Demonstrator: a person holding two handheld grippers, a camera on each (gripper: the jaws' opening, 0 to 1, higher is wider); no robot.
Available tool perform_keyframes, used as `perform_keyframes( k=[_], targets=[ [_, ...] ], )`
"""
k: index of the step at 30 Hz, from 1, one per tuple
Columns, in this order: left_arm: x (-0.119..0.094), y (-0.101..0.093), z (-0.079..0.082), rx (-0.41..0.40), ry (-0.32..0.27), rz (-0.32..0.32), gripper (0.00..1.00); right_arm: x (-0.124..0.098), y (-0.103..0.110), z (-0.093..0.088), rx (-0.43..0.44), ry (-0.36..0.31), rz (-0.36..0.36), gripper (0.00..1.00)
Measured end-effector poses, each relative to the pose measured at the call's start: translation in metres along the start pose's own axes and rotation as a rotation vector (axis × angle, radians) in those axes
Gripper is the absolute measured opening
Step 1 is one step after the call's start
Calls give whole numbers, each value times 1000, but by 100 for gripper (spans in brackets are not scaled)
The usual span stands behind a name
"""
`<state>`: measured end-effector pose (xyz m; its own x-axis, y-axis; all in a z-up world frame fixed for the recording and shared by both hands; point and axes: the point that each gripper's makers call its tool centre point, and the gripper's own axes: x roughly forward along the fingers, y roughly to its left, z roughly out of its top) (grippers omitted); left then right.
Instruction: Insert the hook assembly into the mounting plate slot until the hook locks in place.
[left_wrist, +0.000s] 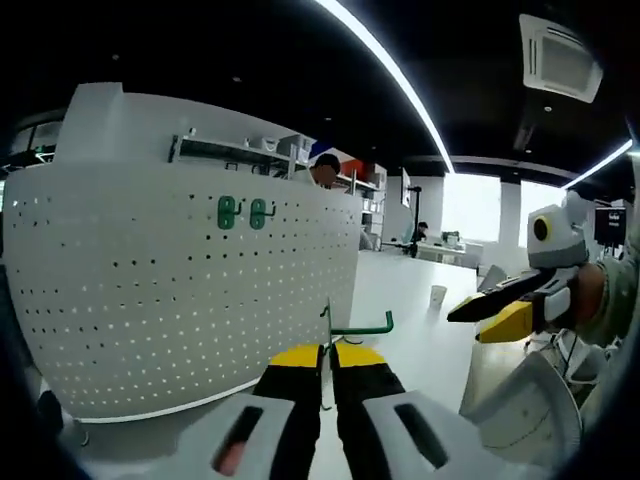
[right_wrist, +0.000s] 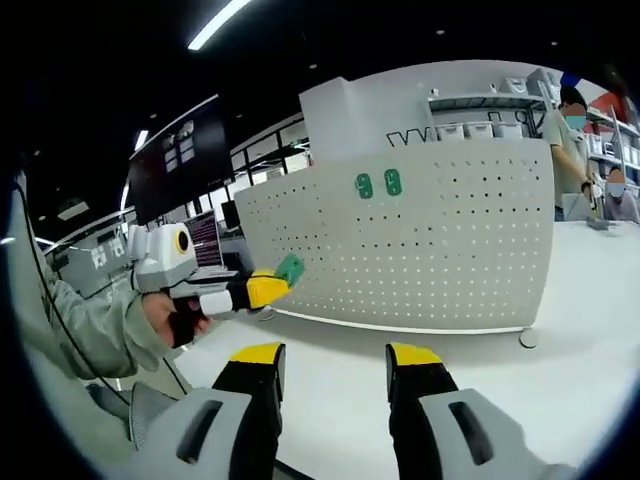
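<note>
We face the white pegboard panel (left_wrist: 180, 290), standing upright on the table (right_wrist: 560, 330), two green hooks (left_wrist: 243, 212) already mounted high on it. Our left gripper (left_wrist: 327, 358) pinches a green hook assembly (left_wrist: 362, 326), seemingly short of the panel. Our right gripper (right_wrist: 330, 358) gapes wide, holding nothing.

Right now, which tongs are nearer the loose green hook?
Left. The left tongs are shut on the green hook; the right tongs hang open, apart from it, facing the pegboard.
</note>
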<state>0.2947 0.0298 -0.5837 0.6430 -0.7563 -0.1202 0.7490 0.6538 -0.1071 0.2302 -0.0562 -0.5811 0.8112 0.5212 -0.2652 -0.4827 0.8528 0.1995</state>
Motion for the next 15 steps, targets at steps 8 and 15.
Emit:
perform_keyframes(
  k=[8, 15],
  targets=[
    [-5, -8, 5, 4, -21, 2, 3, 16, 27, 22, -1, -48, 86, 31],
    [-8, -10, 8, -10, -36, 5, 3, 27, 40, 39, 5, -90, 123, 27]
  ],
)
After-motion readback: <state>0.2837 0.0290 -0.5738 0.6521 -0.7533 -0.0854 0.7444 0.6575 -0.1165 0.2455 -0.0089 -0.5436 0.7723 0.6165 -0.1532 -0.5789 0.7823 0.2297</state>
